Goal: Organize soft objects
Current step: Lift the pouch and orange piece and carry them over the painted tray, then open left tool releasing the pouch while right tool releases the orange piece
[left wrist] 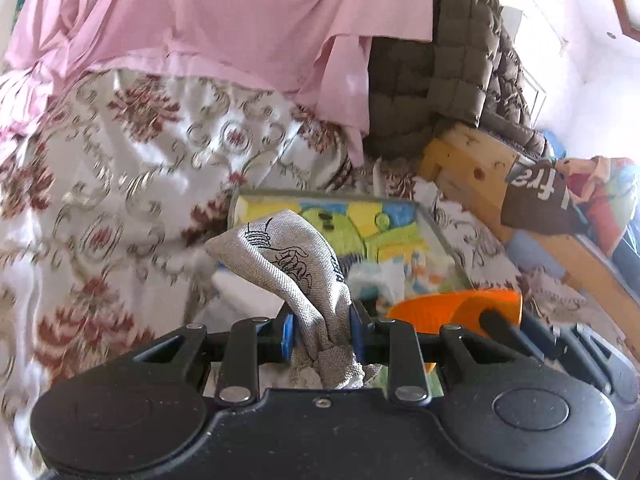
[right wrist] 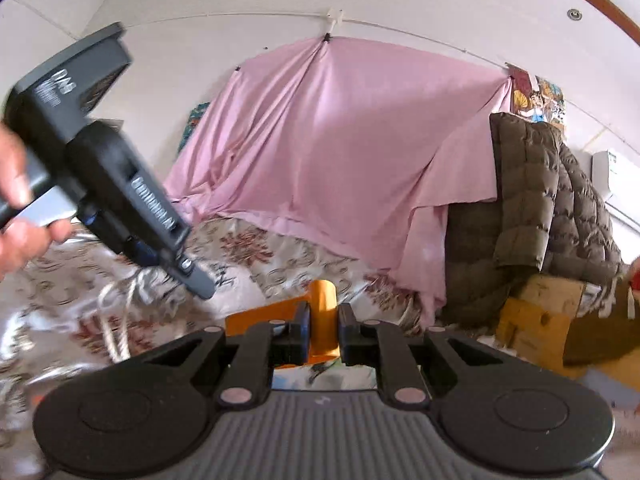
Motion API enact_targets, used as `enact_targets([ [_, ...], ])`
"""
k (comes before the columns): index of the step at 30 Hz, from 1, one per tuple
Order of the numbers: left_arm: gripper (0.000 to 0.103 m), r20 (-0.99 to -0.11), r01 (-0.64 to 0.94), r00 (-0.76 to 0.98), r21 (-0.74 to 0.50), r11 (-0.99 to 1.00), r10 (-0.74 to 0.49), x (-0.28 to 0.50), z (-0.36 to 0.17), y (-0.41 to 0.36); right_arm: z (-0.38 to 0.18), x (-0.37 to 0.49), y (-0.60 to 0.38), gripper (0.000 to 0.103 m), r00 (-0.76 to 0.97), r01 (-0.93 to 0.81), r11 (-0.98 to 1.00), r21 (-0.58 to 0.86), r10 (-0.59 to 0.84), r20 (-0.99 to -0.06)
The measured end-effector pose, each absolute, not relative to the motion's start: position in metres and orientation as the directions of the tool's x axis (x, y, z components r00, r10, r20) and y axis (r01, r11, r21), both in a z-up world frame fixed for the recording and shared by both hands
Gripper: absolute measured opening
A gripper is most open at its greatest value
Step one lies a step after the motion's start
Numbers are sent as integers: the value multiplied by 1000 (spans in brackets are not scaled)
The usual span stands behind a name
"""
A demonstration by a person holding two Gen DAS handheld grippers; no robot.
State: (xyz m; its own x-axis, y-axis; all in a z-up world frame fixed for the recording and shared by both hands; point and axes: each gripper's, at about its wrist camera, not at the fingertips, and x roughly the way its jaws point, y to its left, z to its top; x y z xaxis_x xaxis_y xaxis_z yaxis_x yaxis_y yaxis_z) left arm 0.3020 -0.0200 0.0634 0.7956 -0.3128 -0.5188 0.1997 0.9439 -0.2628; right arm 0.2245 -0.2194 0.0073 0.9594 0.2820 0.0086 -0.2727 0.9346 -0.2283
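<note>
The left hand-held gripper (left wrist: 322,330) pinches a limp grey cloth (left wrist: 286,256) above the floral bed (left wrist: 100,168). The right hand-held gripper (right wrist: 323,330) pinches an orange piece (right wrist: 324,312). The cloth looks light and floppy; best gripped at a bunched fold.

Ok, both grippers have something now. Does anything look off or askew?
Nothing damaged or spilled. The left gripper pinches the grey printed cloth bunched, so one end sticks up crooked. The right gripper is shut on an orange piece. The pink sheet hangs loosely behind the floral bedspread.
</note>
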Motion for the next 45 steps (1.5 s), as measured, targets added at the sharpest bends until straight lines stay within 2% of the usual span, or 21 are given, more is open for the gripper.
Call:
enact_targets([
  [5,29,-444,228,835,-258,939,-324,351,63,-27,17,289,-241,16,978,-207,977,-40,207,-10],
  [8,30,-404,229,852,-283,931,-332,379,60,-36,14,311,-259,16,984,-175,984,11,176,-22],
  [13,30,-383,216,861,-322,922,-335,417,49,-60,2,344,-278,16,987,-129,988,84,136,-80],
  [18,31,-409,194,852,-335,922,-328,444,34,-83,-13,367,-289,17,976,-87,974,208,125,-180],
  [26,31,-495,142,820,-309,940,-287,461,10,-96,-24,374,-289,20,956,-57,970,236,121,-266],
  [35,33,-580,76,786,-254,964,-215,467,-15,-93,-24,379,-281,30,946,-56,974,221,123,-301],
  [41,40,-587,79,780,-251,965,-216,465,-18,-93,-25,380,-279,37,945,-59,976,209,122,-305],
  [45,49,-583,81,785,-242,967,-212,461,-16,-93,-22,377,-278,48,950,-55,981,188,110,-292],
])
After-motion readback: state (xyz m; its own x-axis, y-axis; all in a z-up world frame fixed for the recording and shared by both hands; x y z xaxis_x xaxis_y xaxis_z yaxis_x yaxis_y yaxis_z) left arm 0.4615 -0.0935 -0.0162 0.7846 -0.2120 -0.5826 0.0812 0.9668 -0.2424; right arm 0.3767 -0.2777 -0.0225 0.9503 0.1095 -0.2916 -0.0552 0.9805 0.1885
